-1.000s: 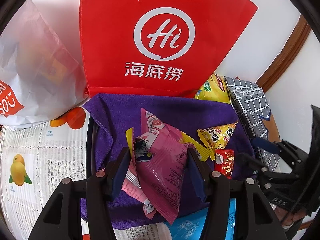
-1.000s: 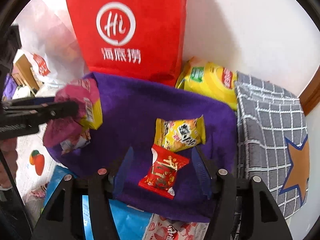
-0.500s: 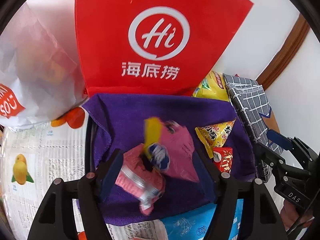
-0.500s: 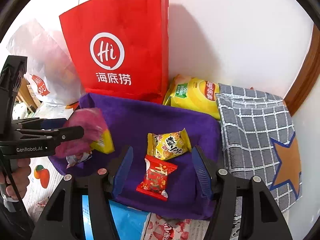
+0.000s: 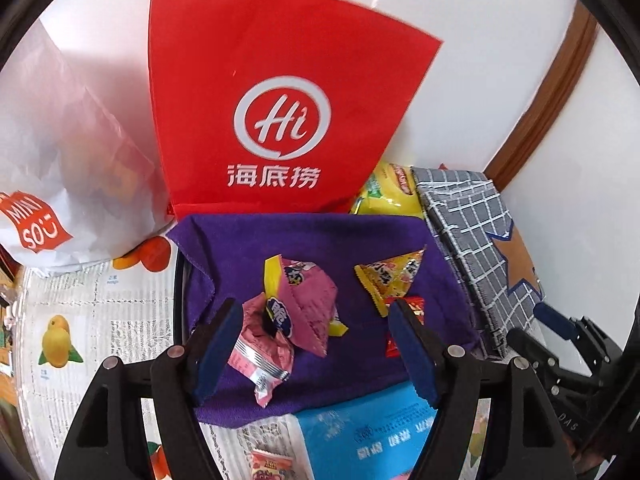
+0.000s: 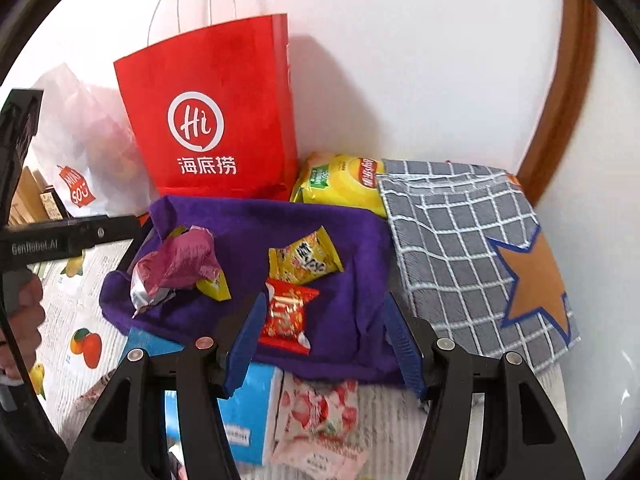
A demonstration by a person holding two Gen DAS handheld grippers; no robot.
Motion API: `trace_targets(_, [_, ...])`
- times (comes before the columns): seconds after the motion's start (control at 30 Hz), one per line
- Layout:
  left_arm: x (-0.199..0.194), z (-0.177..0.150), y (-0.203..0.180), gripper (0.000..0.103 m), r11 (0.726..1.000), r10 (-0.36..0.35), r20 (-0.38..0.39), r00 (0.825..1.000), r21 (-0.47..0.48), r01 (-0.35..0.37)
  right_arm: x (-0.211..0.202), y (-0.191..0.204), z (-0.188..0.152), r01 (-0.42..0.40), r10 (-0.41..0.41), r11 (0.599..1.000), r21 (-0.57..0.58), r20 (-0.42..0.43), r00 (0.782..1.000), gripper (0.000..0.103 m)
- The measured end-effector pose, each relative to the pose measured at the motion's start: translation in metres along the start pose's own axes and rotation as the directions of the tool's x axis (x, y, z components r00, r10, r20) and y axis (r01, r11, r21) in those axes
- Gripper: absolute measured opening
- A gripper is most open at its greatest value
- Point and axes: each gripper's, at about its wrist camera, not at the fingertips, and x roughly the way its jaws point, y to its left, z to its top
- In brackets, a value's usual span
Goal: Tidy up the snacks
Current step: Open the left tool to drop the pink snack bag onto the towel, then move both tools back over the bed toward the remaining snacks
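Two crumpled pink snack packets (image 5: 308, 304) lie loose on a purple cloth (image 5: 304, 236), below my left gripper (image 5: 316, 312). Its jaws are opening and no pad presses on the packets. To their right are a yellow packet (image 5: 390, 276) and a red packet (image 5: 404, 304). In the right wrist view the red packet (image 6: 286, 312) lies on the purple cloth (image 6: 248, 220), seen between the fingers of my right gripper (image 6: 324, 304), which hangs open above it. The yellow packet (image 6: 306, 262) sits just behind, and the pink packets (image 6: 176, 268) lie at the left.
A red paper bag (image 5: 280, 80) and a white plastic bag (image 5: 72, 168) stand against the wall. A yellow tea pack (image 6: 340, 184) and a grey checked cloth (image 6: 460, 240) lie at the right. A blue box (image 6: 248, 412) and a pink strawberry packet (image 6: 320, 420) lie in front.
My left gripper opened and let go of the pink packets, which dropped onto the purple cloth. Both grippers pulled back and up, and the right gripper stayed open.
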Motion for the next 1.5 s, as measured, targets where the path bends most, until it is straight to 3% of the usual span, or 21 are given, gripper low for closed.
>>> trace_targets(0.23, [-0.034,-0.004,-0.013,0.073,0.999,-0.027,0.072,0.997,0.036,0.024,-0.02,-0.017,-0.03,0.039,-0.04,0.997,0.065,0.012,0.999,0.061])
trace_targets(0.47, [-0.05,-0.016,-0.013,0.073,0.999,-0.002,0.065,0.998,0.043,-0.001,-0.011,-0.027,-0.068,0.039,-0.032,0.996,0.083,-0.088,0.996,0.061])
trace_targets(0.9, [-0.059,-0.065,-0.001,0.073,0.996,0.048,-0.007,0.999,0.076,-0.047,0.028,-0.013,-0.122,-0.164,0.161,0.986,-0.015,-0.138,0.977,0.061])
trace_targets(1.13, [-0.062,-0.091,0.0,0.073,0.996,0.052,-0.027,0.998,0.079,-0.05,0.039,-0.011,-0.129,-0.172,0.155,0.978,-0.122,-0.135,0.979,0.071])
trace_targets(1.5, [-0.075,-0.111,0.002,0.073,0.995,0.063,-0.041,0.997,0.076,-0.059,0.041,-0.019,-0.138,-0.306,0.286,0.948,-0.088,-0.185,0.94,0.071])
